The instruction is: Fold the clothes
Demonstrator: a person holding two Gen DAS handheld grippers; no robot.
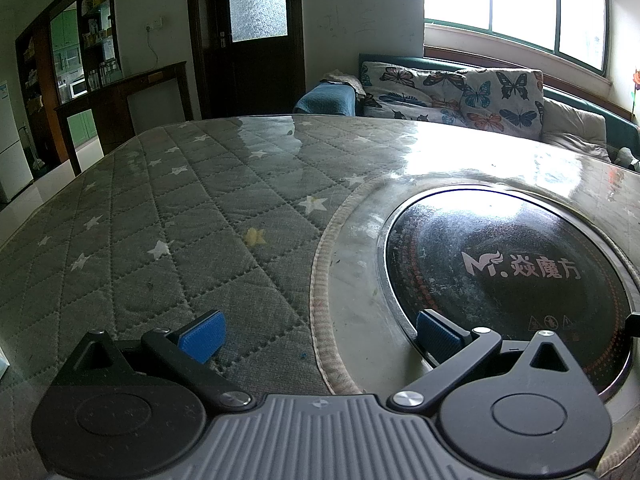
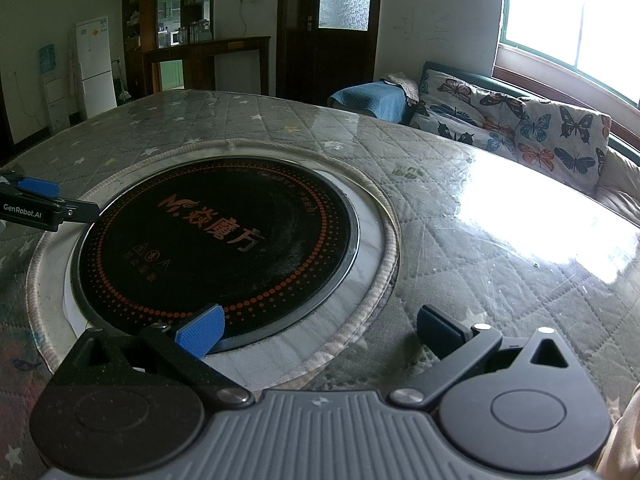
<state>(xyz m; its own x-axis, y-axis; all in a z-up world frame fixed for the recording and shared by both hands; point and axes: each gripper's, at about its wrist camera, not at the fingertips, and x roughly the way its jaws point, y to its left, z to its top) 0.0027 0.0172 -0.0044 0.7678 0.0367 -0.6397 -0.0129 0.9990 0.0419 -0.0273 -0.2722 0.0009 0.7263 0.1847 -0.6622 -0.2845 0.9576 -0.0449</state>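
No garment shows in either view. My left gripper (image 1: pixel 320 336) is open and empty, low over the round table's grey star-quilted cover (image 1: pixel 180 216), at the left rim of the black induction cooktop (image 1: pixel 504 276). My right gripper (image 2: pixel 320 330) is open and empty, low over the near edge of the same cooktop (image 2: pixel 216 236) and the quilted cover (image 2: pixel 460 248). The left gripper also shows at the left edge of the right wrist view (image 2: pixel 36 200).
A clear sheet covers the quilted table cover. A sofa with butterfly-print cushions (image 1: pixel 460 92) and a blue folded cloth (image 1: pixel 328 100) stands behind the table under the window. A dark door (image 1: pixel 256 32), a cabinet (image 1: pixel 120 96) and a white fridge (image 2: pixel 96 64) are further back.
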